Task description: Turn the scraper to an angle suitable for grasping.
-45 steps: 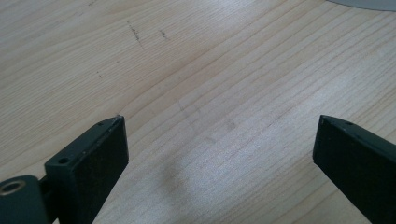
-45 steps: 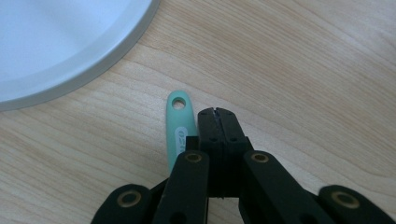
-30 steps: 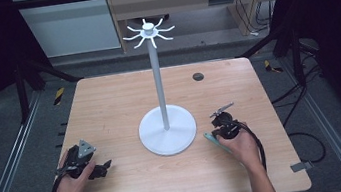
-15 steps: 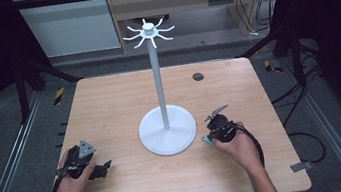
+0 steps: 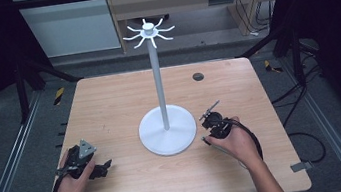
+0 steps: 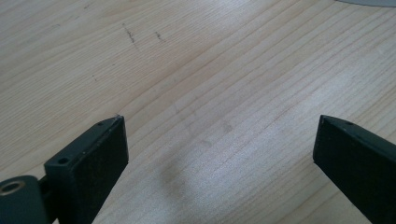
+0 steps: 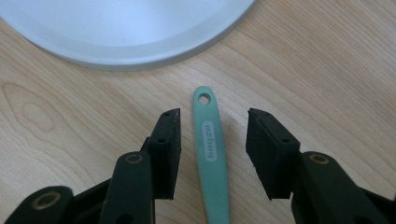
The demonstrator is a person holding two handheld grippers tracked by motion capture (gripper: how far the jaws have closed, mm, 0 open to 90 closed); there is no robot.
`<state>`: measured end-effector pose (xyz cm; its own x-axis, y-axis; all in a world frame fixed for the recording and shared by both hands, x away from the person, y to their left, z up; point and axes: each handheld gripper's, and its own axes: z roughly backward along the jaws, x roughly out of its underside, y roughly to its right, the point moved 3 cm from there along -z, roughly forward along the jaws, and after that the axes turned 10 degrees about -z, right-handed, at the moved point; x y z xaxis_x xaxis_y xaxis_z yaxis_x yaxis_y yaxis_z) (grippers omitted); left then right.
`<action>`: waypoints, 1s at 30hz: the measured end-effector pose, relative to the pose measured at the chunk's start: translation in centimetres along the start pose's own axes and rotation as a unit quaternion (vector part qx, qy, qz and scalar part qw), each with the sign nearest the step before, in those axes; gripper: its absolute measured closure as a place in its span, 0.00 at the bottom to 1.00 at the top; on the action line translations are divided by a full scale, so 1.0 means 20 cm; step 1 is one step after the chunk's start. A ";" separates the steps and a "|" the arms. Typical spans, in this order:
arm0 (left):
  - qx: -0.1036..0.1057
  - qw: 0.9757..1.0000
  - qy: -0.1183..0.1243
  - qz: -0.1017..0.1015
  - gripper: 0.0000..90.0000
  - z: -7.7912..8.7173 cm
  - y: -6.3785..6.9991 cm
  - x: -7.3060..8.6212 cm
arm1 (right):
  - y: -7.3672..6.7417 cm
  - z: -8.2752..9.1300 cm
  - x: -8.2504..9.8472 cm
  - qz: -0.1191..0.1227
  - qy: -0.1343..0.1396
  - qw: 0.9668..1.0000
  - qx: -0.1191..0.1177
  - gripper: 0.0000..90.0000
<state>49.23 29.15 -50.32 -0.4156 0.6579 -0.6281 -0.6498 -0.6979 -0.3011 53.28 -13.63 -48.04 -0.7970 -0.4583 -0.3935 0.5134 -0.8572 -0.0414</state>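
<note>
Moved since earlier: right gripper has edged toward the lower middle of the high view and closer to the stand's base; the left gripper has stayed where it was.
Handle: a mint-green handle with a hanging hole at its tip lies flat on the table, just right of the base in the high view; its working end is hidden below the frame's bottom edge.
Right claw: jaws apart, one on each side of the handle, neither touching it yet.
Stand: white stand, round base at the top of the right gripper view, near the handle's tip; hooks crown the pole at upper centre of the high view.
Left claw: jaws wide apart over bare wood, nothing between them, at lower left of the high view.
Step in hand: likely lining up to grasp the handle.
Next move: probably close squarely on the handle, then lift so the hole can meet a hook.
</note>
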 end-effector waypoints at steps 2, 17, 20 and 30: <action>0.000 1.000 -0.001 -0.001 0.03 0.00 0.00 0.00 | 0.00 -0.01 0.00 -0.003 -0.007 1.000 -0.004 0.66; 0.004 1.000 0.000 -0.004 0.03 0.00 0.01 0.00 | 0.01 -0.06 0.00 0.002 -0.038 0.999 -0.007 0.72; 0.004 1.000 -0.001 -0.006 0.03 0.00 0.01 0.00 | 0.01 -0.07 0.01 0.004 -0.041 0.999 -0.007 0.74; 0.004 1.000 -0.001 -0.007 0.03 -0.01 0.01 0.00 | 0.01 -0.09 0.01 0.003 -0.053 0.999 -0.013 0.80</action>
<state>49.18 28.88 -50.46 -0.4072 0.6687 -0.6221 -0.6612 -0.6857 -0.3043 53.82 -13.55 -49.71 -0.8225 -0.4865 -0.2948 0.5247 -0.8489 -0.0630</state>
